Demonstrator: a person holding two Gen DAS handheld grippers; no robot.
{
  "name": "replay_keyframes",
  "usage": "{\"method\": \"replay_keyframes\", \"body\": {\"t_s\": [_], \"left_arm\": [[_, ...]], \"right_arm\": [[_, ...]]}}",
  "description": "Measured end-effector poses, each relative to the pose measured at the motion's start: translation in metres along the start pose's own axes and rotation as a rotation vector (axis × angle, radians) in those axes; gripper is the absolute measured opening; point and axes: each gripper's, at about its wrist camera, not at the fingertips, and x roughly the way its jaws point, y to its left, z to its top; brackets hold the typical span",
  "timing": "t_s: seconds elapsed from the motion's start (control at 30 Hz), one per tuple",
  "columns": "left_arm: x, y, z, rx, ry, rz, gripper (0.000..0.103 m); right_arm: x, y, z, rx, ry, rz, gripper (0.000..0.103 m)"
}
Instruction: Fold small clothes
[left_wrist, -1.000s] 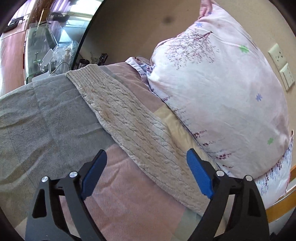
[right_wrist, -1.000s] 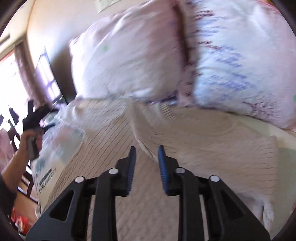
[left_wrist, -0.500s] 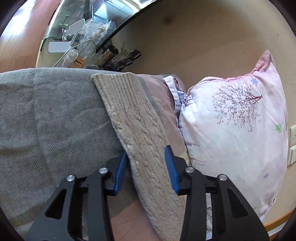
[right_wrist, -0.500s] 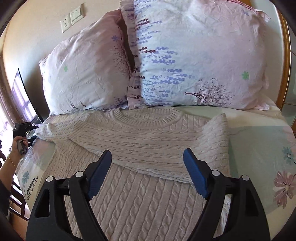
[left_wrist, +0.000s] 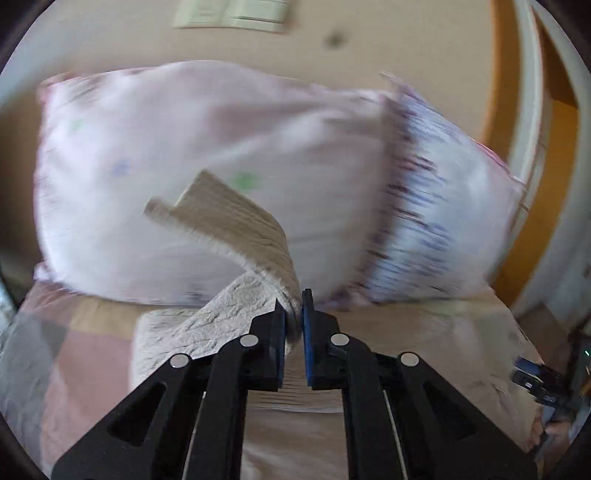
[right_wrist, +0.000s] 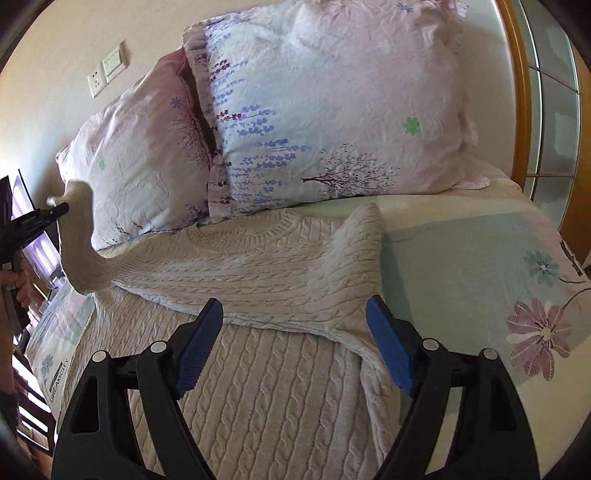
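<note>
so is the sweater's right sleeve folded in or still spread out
Folded in. The right sleeve lies across the sweater chest, while the left tool lifts the other sleeve.

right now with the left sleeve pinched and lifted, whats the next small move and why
Probably carry the sleeve across and lay it on the sweater chest. The left gripper has its jaws shut on the sleeve, which hangs raised in front of the pillow, while the other sleeve already lies folded across the body. The right gripper is open above the sweater, holding nothing.
</note>
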Motion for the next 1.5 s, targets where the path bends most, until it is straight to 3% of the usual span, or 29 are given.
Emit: {"method": "replay_keyframes", "body": {"t_s": [0.03,0.07,0.1,0.2,0.27,0.33,0.4,0.43,0.53,0.63,0.7,0.77,0.83,0.9,1.03,1.1,1.23,1.3,1.4,1.5], "left_arm": [[0.021,-0.04,-0.004,0.04,0.036,-0.102,0.021],[0.041,-0.068,-0.011,0.07,0.079,-0.164,0.048],[0.065,-0.094,-0.021,0.101,0.139,-0.198,0.063],[0.101,-0.128,-0.056,0.169,0.335,-0.211,0.061],[0.073,-0.107,-0.073,0.155,0.325,-0.219,0.062],[0.031,-0.072,-0.084,0.115,0.273,-0.168,0.07],[-0.003,-0.035,-0.089,0.055,0.246,-0.106,0.076],[-0.022,-0.009,-0.099,0.012,0.252,-0.069,0.076],[-0.06,0.042,-0.134,-0.115,0.303,-0.014,0.076],[-0.083,0.081,-0.177,-0.289,0.353,-0.015,0.072],[-0.097,0.087,-0.199,-0.375,0.366,-0.067,0.058],[-0.114,0.081,-0.211,-0.378,0.343,-0.071,0.054],[-0.127,0.069,-0.223,-0.402,0.346,-0.113,0.047],[-0.132,0.056,-0.238,-0.442,0.355,-0.154,0.046],[-0.139,0.044,-0.251,-0.471,0.338,-0.147,0.036],[-0.132,0.044,-0.254,-0.507,0.37,-0.185,0.02],[-0.123,0.034,-0.253,-0.466,0.42,-0.18,0.015],[-0.119,0.032,-0.251,-0.482,0.442,-0.219,0.009],[-0.112,0.029,-0.236,-0.444,0.432,-0.3,0.008],[-0.091,0.033,-0.188,-0.403,0.352,-0.334,0.008]], "right_arm": [[0.001,-0.003,-0.001,0.015,0.008,0.003,0.081],[0.004,-0.008,-0.003,0.04,0.024,0.013,0.081],[0.006,-0.011,-0.005,0.056,0.035,0.019,0.081],[0.001,-0.023,-0.017,0.122,0.09,0.021,0.081],[-0.019,-0.033,-0.03,0.13,0.101,0.021,0.081],[-0.034,-0.042,-0.043,0.141,0.122,0.015,0.08],[-0.042,-0.053,-0.057,0.198,0.161,0.067,0.076],[-0.045,-0.06,-0.067,0.253,0.193,0.124,0.068],[-0.048,-0.066,-0.092,0.346,0.255,0.202,0.062],[-0.059,-0.063,-0.112,0.356,0.268,0.193,0.052],[-0.064,-0.062,-0.122,0.398,0.298,0.264,0.035],[-0.066,-0.058,-0.138,0.444,0.341,0.337,0.03],[-0.073,-0.05,-0.151,0.461,0.37,0.382,0.014],[-0.079,-0.044,-0.162,0.481,0.38,0.424,0.012],[-0.087,-0.035,-0.159,0.482,0.341,0.463,0.008],[-0.087,-0.033,-0.151,0.48,0.316,0.481,0.007],[-0.085,-0.033,-0.131,0.478,0.249,0.519,0.007],[-0.083,-0.035,-0.127,0.483,0.23,0.533,0.007],[-0.077,-0.039,-0.109,0.466,0.187,0.553,0.007],[-0.062,-0.039,-0.065,0.435,0.114,0.567,0.007]]}}
